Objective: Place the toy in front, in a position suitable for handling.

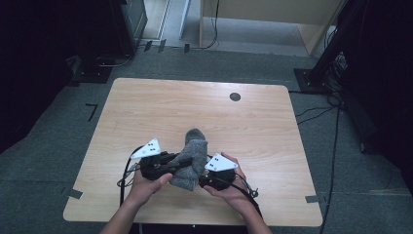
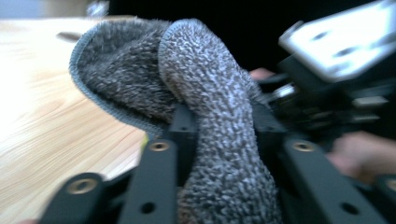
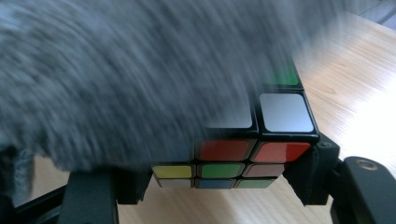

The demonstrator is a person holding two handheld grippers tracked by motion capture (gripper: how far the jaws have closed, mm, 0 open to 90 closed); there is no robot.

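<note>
Grey fuzzy knitted sock [image 1: 191, 158] hangs low over the wooden table [image 1: 146, 112], pinched by the left gripper [image 2: 219, 126]; the right gripper [image 3: 224, 175] clamps a multicoloured puzzle cube [image 3: 252, 149]. Better stretch the cuff wide before sliding the cube in.

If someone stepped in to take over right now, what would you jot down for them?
Left gripper: shut on the grey sock, holding a fold of it near the table's front edge.
Right gripper: shut on the puzzle cube, its jaws pressing on the cube's two sides.
Done: the sock partly drapes the cube.
Left: probably pulling the sock fully over the cube; how far it is on is hard to tell.
</note>
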